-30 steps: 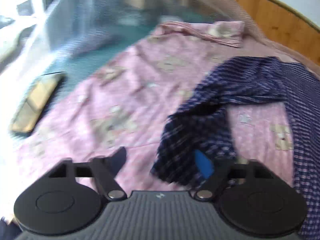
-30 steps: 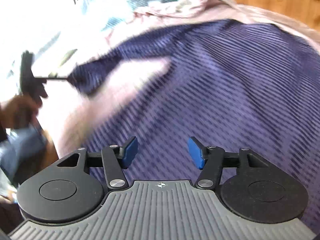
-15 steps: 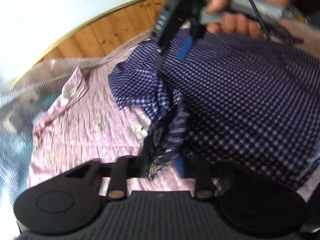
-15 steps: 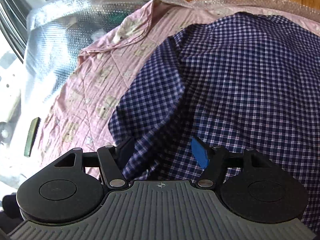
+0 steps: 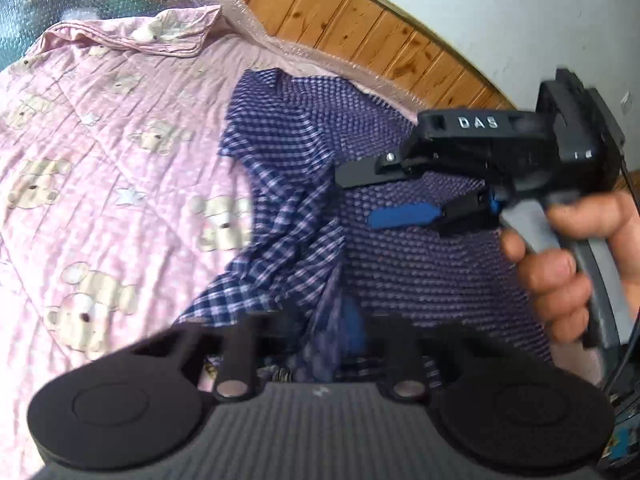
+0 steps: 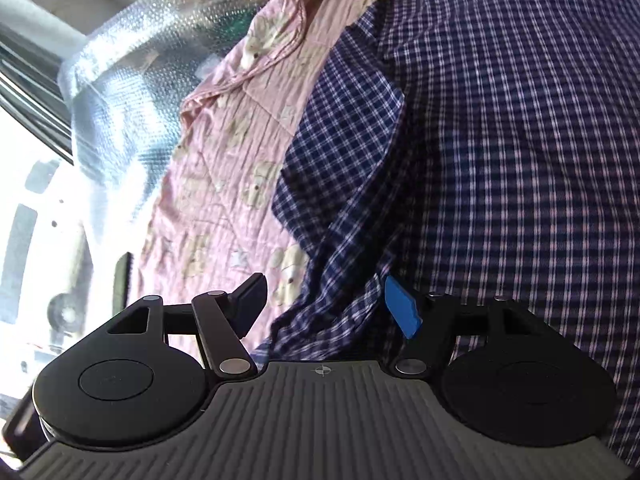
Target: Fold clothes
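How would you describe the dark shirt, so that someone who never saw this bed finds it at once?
Start from the pink quilt printed with teddy bears, which covers the bed in front of the wooden wall panel. On its right part lies the shirt, rumpled along its left edge. It is the only dark cloth there: navy blue with a fine white check, where the quilt is pale pink.

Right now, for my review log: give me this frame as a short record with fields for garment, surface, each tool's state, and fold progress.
garment: navy checked shirt, rumpled, one sleeve bunched along its edge
surface: pink teddy-bear quilt on a bed, wooden headboard behind
left tool: shut on a bunched fold of the shirt
right tool: open, above the shirt's edge, gripping nothing; also seen in the left wrist view, held by the right hand
fold progress: no neat fold visible yet
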